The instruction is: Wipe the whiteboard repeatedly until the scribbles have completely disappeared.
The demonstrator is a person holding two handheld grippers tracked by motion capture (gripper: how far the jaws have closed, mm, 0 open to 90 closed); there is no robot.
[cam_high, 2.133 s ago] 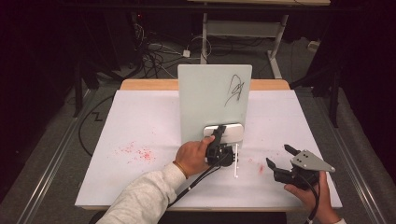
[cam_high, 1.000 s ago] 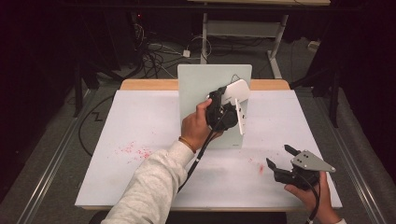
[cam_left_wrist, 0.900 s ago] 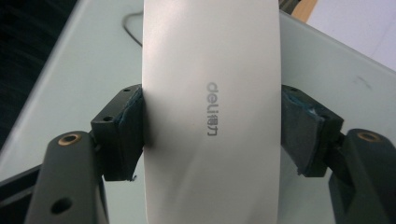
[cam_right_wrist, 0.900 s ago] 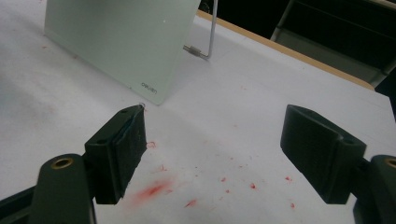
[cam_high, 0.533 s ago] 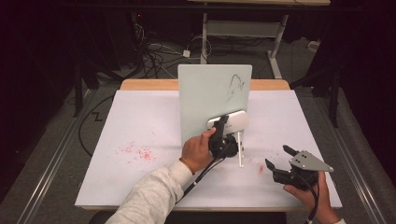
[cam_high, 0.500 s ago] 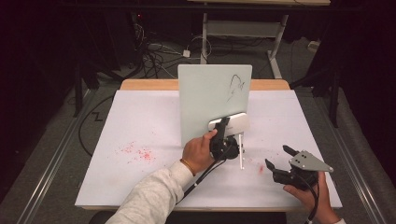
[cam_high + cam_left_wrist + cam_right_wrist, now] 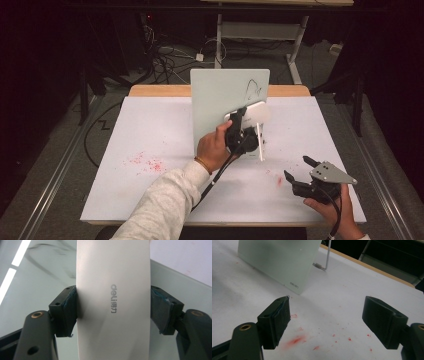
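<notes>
Step in hand, as judged: wiping black scribble (image 7: 254, 89) off the upright glass board (image 7: 220, 95) with the white eraser (image 7: 252, 114).

Left gripper (image 7: 240, 131): jaws clamped on the eraser across its width. In the left gripper view the eraser (image 7: 113, 300) sits square between both pads (image 7: 68, 312), "deli" logo facing the camera, board surface behind it. Grip looks centred, no visible tilt.

Position: eraser is against the right part of the board face, below the scribble, which sits at the upper right corner. Marks not yet cleared.

Right gripper (image 7: 300, 175): jaws wide apart, holding nothing, resting near the right front of the table (image 7: 150, 130) over red smudges (image 7: 295, 340).

Notes for doing it well:
- Carry the eraser up to the corner; keep its face flat on the glass, not on an edge.
- Press lightly. The board stands on a thin wire stand (image 7: 325, 258); a hard push likely tips it backward.
- The idle right gripper could brace the board's edge if it rocks.
</notes>
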